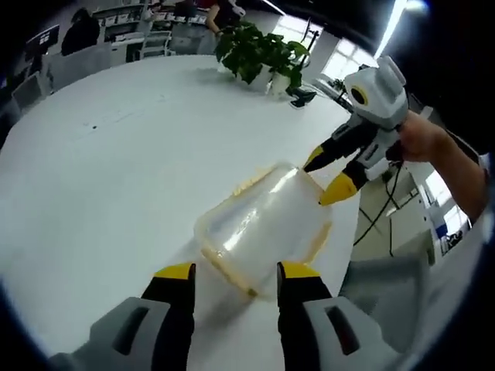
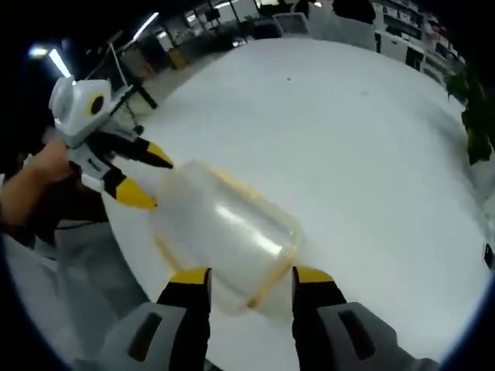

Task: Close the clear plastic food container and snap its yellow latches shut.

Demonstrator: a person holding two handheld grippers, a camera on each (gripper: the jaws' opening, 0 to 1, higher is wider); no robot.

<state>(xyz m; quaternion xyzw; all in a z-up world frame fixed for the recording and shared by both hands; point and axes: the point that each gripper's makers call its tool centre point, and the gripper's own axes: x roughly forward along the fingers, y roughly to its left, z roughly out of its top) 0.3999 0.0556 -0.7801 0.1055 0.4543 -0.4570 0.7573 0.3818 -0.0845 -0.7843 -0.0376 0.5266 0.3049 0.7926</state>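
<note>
A: In the left gripper view, your left tool stands released, jaws apart, just short of the near end of the box. The box sits close to the edge of the white table, lid on top as far as I can tell. Your right tool is at the far end, jaws parted on either side of that corner, gripping nothing.

B: What could go wrong?

A: Press one end only and the light box may slide on the smooth top or tip off the edge. Beyond it stand a potted plant and office desks.

B: And the right gripper view?

A: Your right tool is released at one yellow-rimmed end; your left tool waits unclenched at the other. A latch could slip past a jaw tip. The table runs wide toward an office.
</note>
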